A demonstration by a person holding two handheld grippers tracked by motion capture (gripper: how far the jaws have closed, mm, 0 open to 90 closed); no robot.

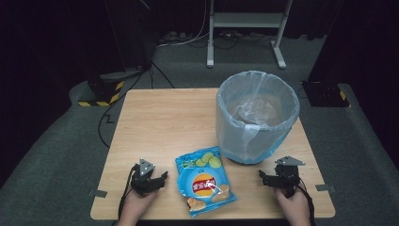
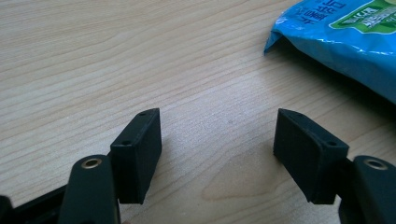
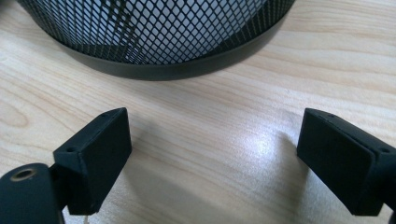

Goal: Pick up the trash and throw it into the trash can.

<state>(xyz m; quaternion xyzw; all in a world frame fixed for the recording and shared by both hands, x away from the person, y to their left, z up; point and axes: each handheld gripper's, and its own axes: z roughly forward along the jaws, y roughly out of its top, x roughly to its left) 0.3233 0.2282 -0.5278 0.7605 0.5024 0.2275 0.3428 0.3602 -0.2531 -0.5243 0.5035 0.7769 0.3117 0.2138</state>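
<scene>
Both tongs, left (image 1: 157, 178) and right (image 1: 266, 177), gape empty; the crisp packet (image 1: 205, 181) is best pinched by its near-edge seam for binning.

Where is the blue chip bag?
In the high view the chip bag lies flat near the table's front edge, between the two grippers, just in front of the bin.

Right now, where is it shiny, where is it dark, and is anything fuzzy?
High view: the room around the table is very dark, and the picture is a bit soft. Right gripper view: a bright glare spot on the wood between the open jaws, with the bin casting a shadow. Left gripper view: the chip bag is slightly blurred, shadow under it.
</scene>
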